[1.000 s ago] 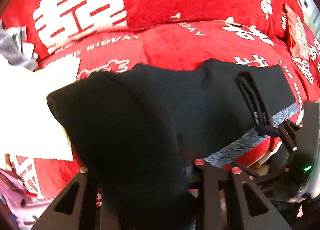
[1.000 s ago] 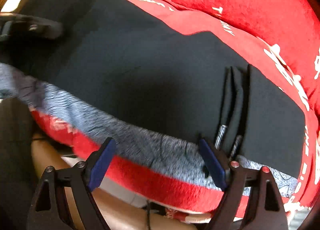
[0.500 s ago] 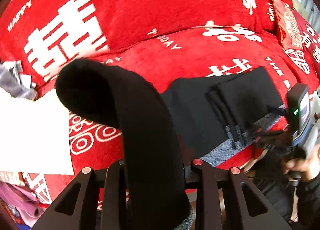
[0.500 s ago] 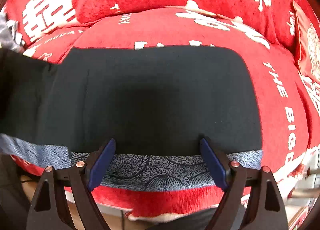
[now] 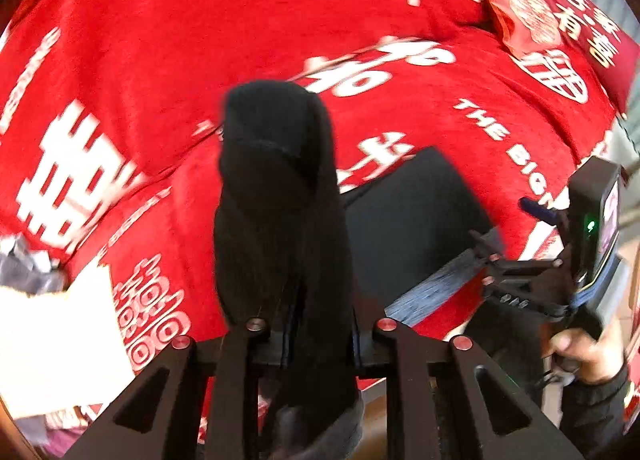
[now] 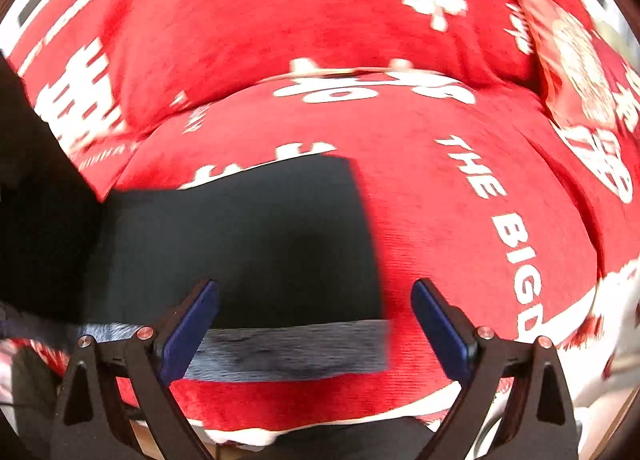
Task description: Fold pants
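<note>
The black pants [image 5: 408, 220] with a grey patterned waistband [image 6: 288, 352] lie flat on the red sofa seat. One end of them [image 5: 280, 200] is lifted into a tall hanging fold. My left gripper [image 5: 320, 328] holds that fold, its jaws closing with the cloth pinched between them. In the right wrist view my right gripper [image 6: 314, 292] stands open over the waistband at the right edge of the pants [image 6: 240, 240], with nothing gripped. The left wrist view shows the right gripper [image 5: 508, 226] beside the flat part, held by a hand [image 5: 580, 348].
A red sofa cover [image 5: 400, 0] with white characters lies under everything. A red printed cushion [image 5: 528, 16] leans at the far right. A white sheet [image 5: 52, 340] and a grey cloth [image 5: 28, 272] lie at the left. The sofa's front edge [image 6: 320, 412] runs just below the waistband.
My left gripper has lifted the pants end higher and carried it rightwards towards the flat part. My right gripper slid right along the waistband to the pants' right edge.
</note>
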Motion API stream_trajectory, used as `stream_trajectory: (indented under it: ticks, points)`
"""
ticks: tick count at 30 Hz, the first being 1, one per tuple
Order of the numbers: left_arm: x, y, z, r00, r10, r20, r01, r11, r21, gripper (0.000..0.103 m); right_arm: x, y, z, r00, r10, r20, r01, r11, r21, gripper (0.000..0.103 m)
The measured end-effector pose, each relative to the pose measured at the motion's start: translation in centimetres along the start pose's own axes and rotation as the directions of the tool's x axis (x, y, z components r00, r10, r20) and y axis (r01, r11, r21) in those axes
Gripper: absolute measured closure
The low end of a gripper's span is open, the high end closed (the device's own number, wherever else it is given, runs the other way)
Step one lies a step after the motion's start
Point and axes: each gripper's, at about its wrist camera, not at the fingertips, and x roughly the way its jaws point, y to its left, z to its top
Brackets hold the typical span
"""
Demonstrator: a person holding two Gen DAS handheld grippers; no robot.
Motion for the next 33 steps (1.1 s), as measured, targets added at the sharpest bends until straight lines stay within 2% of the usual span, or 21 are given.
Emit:
stream_trajectory:
  ticks: [4,8,10,11,12,14,17,19,21,22,23,24,25,27,29,31,33]
  points:
    - [4.7,-4.3,3.3,0.995,-0.057,-0.084,0.057,0.998,-0.003,0.081,1.0,-2.0,-0.5,0.999,-0.022,-0.029,0.023,0.999,0.034,0.005]
    - [11.6,-6.9,4.9,0.979,-0.044,-0.198,0.044,0.999,-0.008,0.08,1.6,-3.1,-1.7,0.998,-0.003,-0.061,0.005,1.0,0.018,0.005]
    - [14.2,-7.3,4.9,0.966,-0.055,-0.251,0.053,0.999,-0.015,0.071,1.7,-3.2,-2.1,0.998,0.011,-0.066,-0.011,1.0,0.0,0.005]
    - [14.9,-7.3,4.8,0.963,-0.071,-0.262,0.066,0.997,-0.03,0.062,1.6,-3.2,-2.3,0.998,0.023,-0.062,-0.024,1.0,-0.011,0.005]
    - [14.8,-7.3,4.8,0.961,-0.104,-0.256,0.096,0.995,-0.04,0.047,1.4,-3.3,-2.6,0.997,0.046,-0.055,-0.048,0.999,-0.024,0.005]
    - [13.4,-7.5,5.1,0.956,-0.164,-0.245,0.158,0.986,-0.045,0.031,1.0,-3.1,-3.1,0.994,0.097,-0.041,-0.099,0.994,-0.053,0.005]
    - [10.7,-7.4,5.3,0.959,-0.193,-0.209,0.192,0.981,-0.025,0.03,0.6,-2.2,-4.0,0.982,0.187,-0.029,-0.189,0.976,-0.106,0.005]
    - [8.5,-6.6,5.0,0.956,-0.238,-0.17,0.238,0.971,-0.022,0.03,0.1,-1.4,-4.3,0.97,0.241,-0.024,-0.242,0.961,-0.134,0.005]
    - [6.7,-5.1,4.2,0.956,-0.262,-0.13,0.26,0.965,-0.035,0.03,-0.5,-0.6,-4.5,0.963,0.27,-0.013,-0.268,0.947,-0.179,0.005]
    - [6.2,-3.9,3.5,0.957,-0.265,-0.115,0.26,0.964,-0.054,0.03,-0.8,-0.3,-4.6,0.959,0.283,-0.012,-0.28,0.938,-0.203,0.005]
    - [5.9,-2.8,2.9,0.96,-0.26,-0.1,0.254,0.964,-0.076,0.023,-1.2,0.0,-4.8,0.954,0.3,-0.012,-0.295,0.929,-0.223,0.005]
    - [5.8,-1.8,2.2,0.966,-0.246,-0.085,0.238,0.967,-0.093,0.01,-1.5,0.1,-4.9,0.948,0.318,-0.014,-0.312,0.921,-0.235,0.005]
    - [5.7,-0.3,1.3,0.974,-0.217,-0.06,0.209,0.971,-0.116,0.006,-2.0,0.3,-5.1,0.936,0.352,-0.018,-0.345,0.904,-0.252,0.005]
    - [6.3,2.2,-0.6,0.987,-0.156,-0.037,0.148,0.975,-0.168,0.005,-2.8,0.5,-5.3,0.914,0.405,-0.014,-0.392,0.876,-0.281,0.005]
    - [7.6,4.1,-2.4,0.989,-0.146,-0.035,0.134,0.964,-0.229,0.005,-3.3,0.9,-5.2,0.901,0.435,-0.007,-0.417,0.859,-0.297,0.005]
    - [9.3,5.9,-4.4,0.987,-0.153,-0.051,0.131,0.943,-0.305,0.005,-2.5,1.5,-4.5,0.903,0.428,-0.033,-0.42,0.864,-0.276,0.005]
    - [10.6,7.2,-6.3,0.989,-0.133,-0.057,0.104,0.928,-0.359,0.005,-0.6,1.8,-3.5,0.94,0.333,-0.074,-0.341,0.911,-0.232,0.005]
